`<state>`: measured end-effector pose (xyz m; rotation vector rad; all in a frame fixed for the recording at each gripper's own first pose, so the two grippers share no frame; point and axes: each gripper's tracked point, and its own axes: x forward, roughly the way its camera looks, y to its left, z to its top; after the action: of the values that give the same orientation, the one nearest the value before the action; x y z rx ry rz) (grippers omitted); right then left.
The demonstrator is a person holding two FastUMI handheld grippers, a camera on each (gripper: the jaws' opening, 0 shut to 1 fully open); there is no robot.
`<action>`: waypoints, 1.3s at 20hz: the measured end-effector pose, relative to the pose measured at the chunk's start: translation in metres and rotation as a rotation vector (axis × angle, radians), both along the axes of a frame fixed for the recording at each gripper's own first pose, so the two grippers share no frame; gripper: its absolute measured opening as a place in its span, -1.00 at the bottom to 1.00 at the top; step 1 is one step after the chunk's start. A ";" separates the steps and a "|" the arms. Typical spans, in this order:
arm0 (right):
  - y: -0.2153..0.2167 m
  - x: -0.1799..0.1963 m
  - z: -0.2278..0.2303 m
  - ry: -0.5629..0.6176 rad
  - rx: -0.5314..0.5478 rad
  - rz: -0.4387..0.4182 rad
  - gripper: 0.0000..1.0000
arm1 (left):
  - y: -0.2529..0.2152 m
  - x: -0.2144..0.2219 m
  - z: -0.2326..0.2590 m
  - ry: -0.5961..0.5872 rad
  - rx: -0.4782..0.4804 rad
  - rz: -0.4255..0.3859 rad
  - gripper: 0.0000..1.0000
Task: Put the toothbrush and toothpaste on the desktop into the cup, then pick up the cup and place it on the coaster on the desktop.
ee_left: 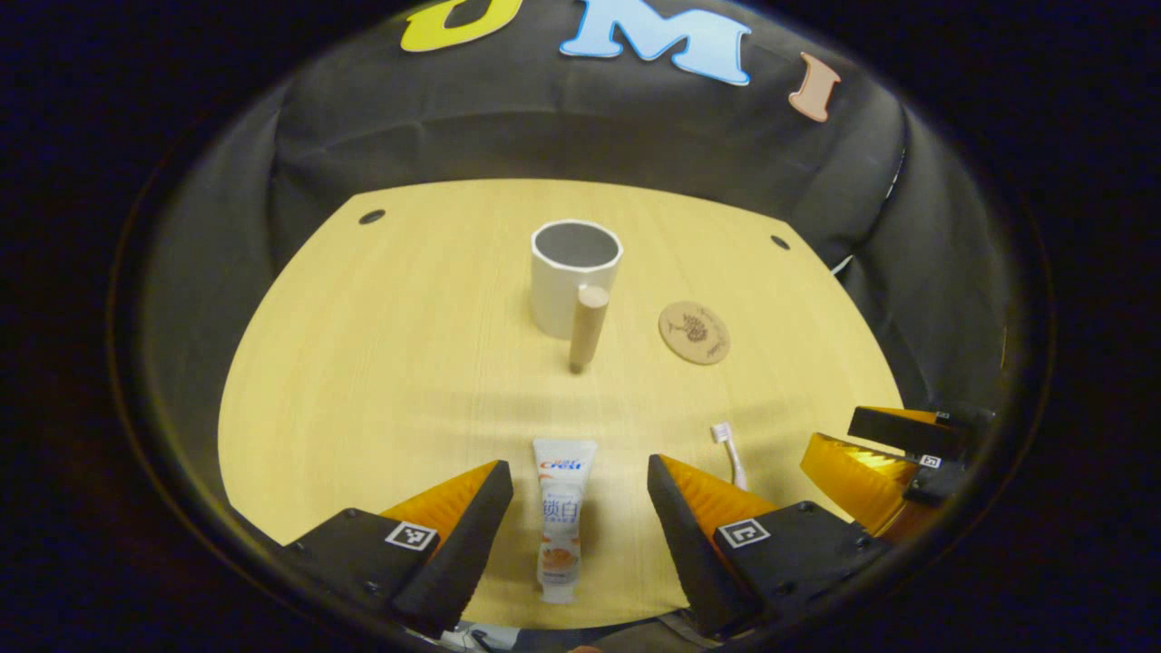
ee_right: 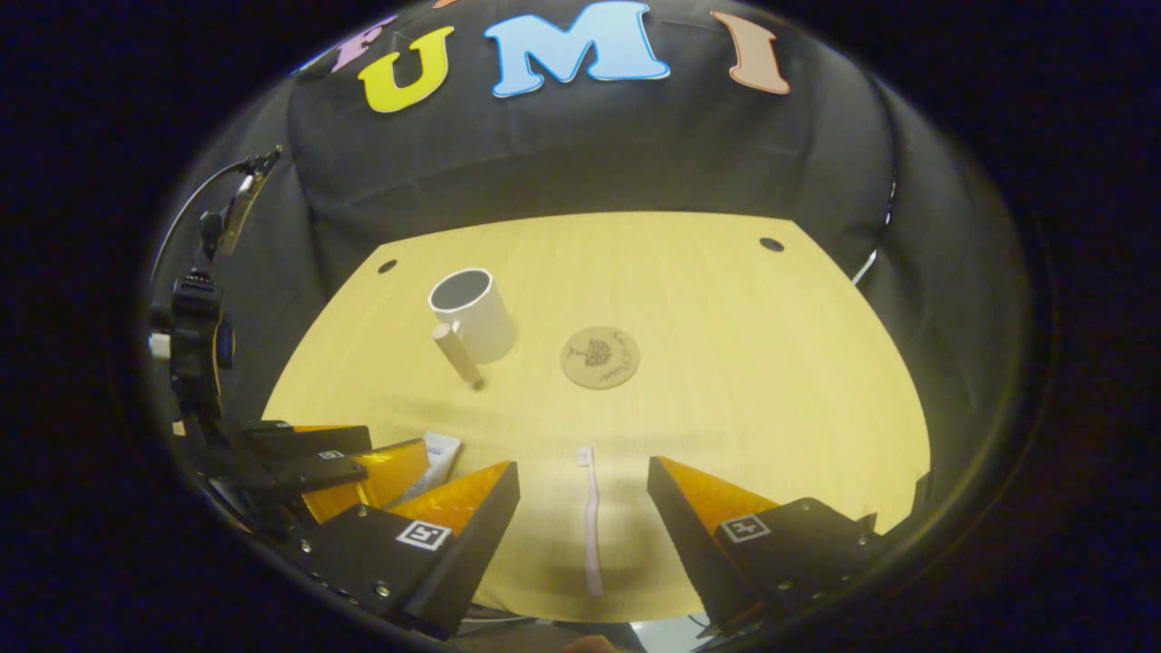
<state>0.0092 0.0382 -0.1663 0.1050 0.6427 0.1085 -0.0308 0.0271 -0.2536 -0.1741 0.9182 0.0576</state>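
Both pairs of fingers stand wide apart with nothing between them: the left gripper [ee_left: 580, 508] straddles the toothpaste tube [ee_left: 562, 517] without touching it, and the right gripper [ee_right: 585, 512] straddles the toothbrush [ee_right: 591, 521] the same way.

On the wooden desktop [ee_left: 381, 363] the biggest task item is the white cup [ee_left: 571, 277], upright near the middle with its wooden handle [ee_left: 588, 326] facing the grippers. It looks rigid and smooth-walled, probably the heaviest piece; the handle or the rim seems the safest hold, since the glazed side could slip.

Just beside it, apart from it, lies the round cork-coloured coaster [ee_left: 695, 333], flat and light.

Lying lengthwise at the near edge with its cap toward the grippers, the tube is soft and will likely dent, so its stiffer cap end is the better grip.

Smallest is the toothbrush, head pointing toward the cup: thin, light, stiff, low on the wood, best pinched mid-handle.
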 end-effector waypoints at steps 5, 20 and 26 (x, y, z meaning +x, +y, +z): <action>0.006 -0.005 -0.035 0.146 0.023 0.008 0.84 | -0.008 -0.023 -0.043 0.205 -0.071 0.015 0.92; 0.017 -0.008 -0.105 0.459 -0.078 0.062 0.56 | -0.002 -0.041 -0.073 0.394 -0.096 -0.008 0.95; 0.014 -0.005 -0.118 0.518 -0.106 0.071 0.35 | -0.007 -0.041 -0.078 0.423 -0.116 -0.019 0.75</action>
<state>0.0040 0.0520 -0.2839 0.0055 1.1679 0.1167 -0.0723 0.0199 -0.3321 -0.2667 1.3463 0.0236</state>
